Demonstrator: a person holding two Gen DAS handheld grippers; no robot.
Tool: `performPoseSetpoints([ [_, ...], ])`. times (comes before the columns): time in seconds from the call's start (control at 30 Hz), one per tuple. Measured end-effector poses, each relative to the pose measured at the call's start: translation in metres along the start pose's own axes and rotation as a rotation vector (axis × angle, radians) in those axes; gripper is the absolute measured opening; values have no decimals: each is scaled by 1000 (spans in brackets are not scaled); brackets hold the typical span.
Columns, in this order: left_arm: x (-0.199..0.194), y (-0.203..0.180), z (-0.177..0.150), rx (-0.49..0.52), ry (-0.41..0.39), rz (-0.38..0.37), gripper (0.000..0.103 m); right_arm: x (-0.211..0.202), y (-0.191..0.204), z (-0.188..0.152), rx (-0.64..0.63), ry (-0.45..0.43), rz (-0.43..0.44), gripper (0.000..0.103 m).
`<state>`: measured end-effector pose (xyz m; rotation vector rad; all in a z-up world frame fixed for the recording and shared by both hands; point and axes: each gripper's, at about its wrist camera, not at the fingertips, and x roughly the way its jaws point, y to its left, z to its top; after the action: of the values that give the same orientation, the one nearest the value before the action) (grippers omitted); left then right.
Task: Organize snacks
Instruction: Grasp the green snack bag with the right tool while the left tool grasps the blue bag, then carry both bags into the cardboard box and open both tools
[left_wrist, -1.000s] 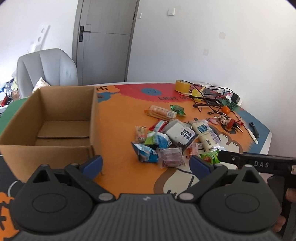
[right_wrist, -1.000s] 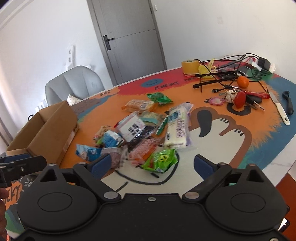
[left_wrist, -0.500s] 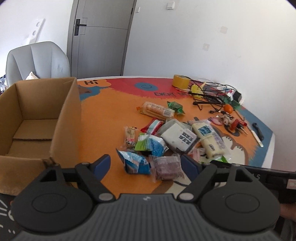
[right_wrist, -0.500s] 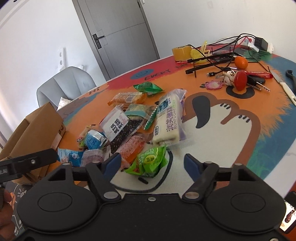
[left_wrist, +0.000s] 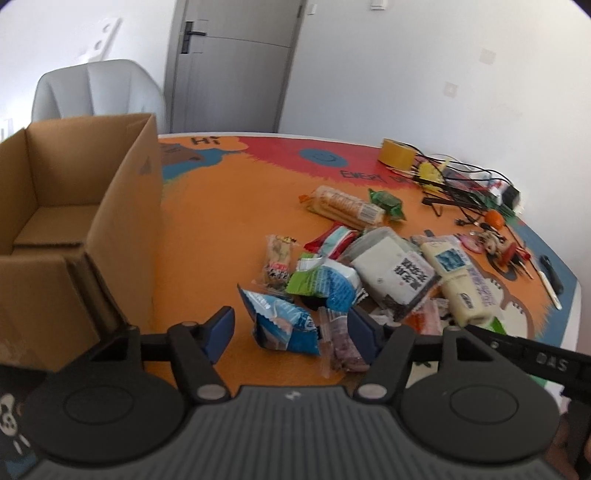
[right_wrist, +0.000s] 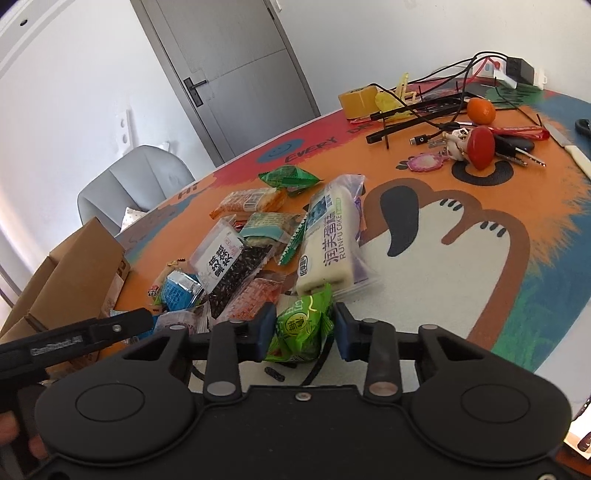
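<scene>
A heap of snack packets lies on the orange cartoon tablecloth (left_wrist: 229, 229). My left gripper (left_wrist: 291, 330) hovers low over the heap's near edge, its jaws closing. A blue packet (left_wrist: 284, 325) and a clear purplish packet (left_wrist: 341, 345) sit between them, with a gap still showing at the left pad. My right gripper (right_wrist: 304, 330) is closing on a green packet (right_wrist: 299, 325), and both pads touch its sides. Just beyond lie a long white cake pack (right_wrist: 328, 247) and a black-and-white seed bag (right_wrist: 229, 269).
An open cardboard box (left_wrist: 122, 229) stands left of the heap and looks empty. At the far right lie a tape roll (right_wrist: 360, 101), cables (right_wrist: 436, 107), an orange (right_wrist: 480, 110), keys (right_wrist: 480, 146) and a knife (right_wrist: 569, 147). A grey chair (left_wrist: 96, 92) stands behind the table.
Both grippers have sunk toward the heap and narrowed their jaws. The right pads have come in against the green packet. The left jaws now straddle the blue and purplish packets.
</scene>
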<state>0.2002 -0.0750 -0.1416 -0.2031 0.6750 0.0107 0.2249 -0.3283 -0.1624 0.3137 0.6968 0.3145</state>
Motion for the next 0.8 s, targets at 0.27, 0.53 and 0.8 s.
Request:
performPoseSetpoints([
  [0.27,8,-4,-3,-34,-41,37,61,-1,5,-1,-2,-2,-20,34],
  [0.53,8,9,-9,-118,-24,-18,31,-6,5,-4,21,-8,3,33],
  [0.8,-14,3,-6,-91,-46,-54,30,-21,16,0,9,-48,10,33],
])
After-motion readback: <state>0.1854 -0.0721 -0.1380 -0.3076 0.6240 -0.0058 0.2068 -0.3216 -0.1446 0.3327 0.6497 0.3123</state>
